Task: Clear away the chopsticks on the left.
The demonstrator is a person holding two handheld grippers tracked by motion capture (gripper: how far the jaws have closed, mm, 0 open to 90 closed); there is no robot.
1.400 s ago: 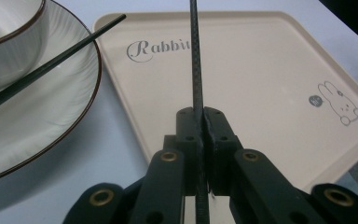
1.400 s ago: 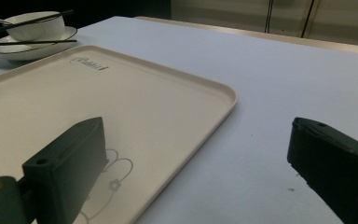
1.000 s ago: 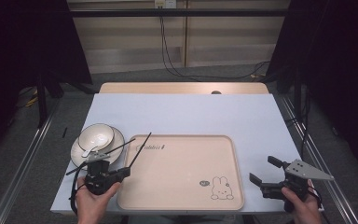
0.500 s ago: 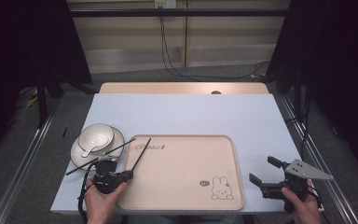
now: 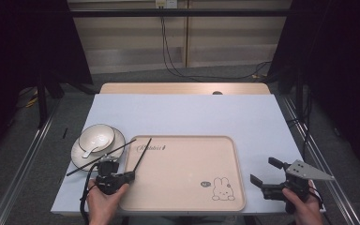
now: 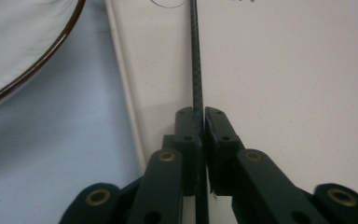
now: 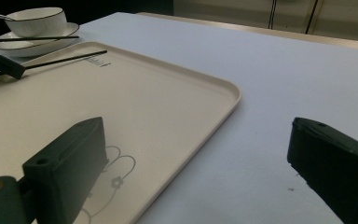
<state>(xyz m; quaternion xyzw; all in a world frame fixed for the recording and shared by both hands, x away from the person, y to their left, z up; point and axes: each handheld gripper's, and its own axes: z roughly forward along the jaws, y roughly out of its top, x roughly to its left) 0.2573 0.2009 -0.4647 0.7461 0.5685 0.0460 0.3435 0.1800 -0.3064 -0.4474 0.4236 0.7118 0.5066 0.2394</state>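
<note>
Lying flat on the pale blue-grey tabletop (image 5: 187,117), a large beige rectangular plastic tray (image 5: 183,187) w/ rounded corners is seen at the near centre; a small rabbit drawing (image 5: 222,190) is printed near its near-right corner and dark script lettering (image 5: 151,148) near its far-left corner. Left of the tray, a white round ceramic saucer w/ a dark rim (image 5: 82,154) is placed on the tabletop, and a white bowl (image 5: 96,137) w/ a white spoon (image 5: 90,151) in it is carried on the saucer. The left gripper (image 5: 130,175) is held at the tray's near-left edge, and its jaws are closed on a thin black chopstick (image 5: 143,151), which is angled up over the tray's left part toward the lettering. In the left gripper view the same chopstick (image 6: 197,60) is seen pinched between the two black pads, running straight away over the tray surface (image 6: 284,84), w/ the saucer rim (image 6: 37,65) at upper left. A second thin black chopstick (image 5: 101,158) is laid across the saucer's near edge, one end pointing toward the tray's far-left corner. The right gripper (image 5: 265,171) is held above the tabletop just right of the tray's near-right corner, jaws spread wide w/ nothing between them. In the right gripper view, tray rim (image 7: 230,100) and bare tabletop are seen between the jaws, w/ bowl and saucer far off at upper left.
</note>
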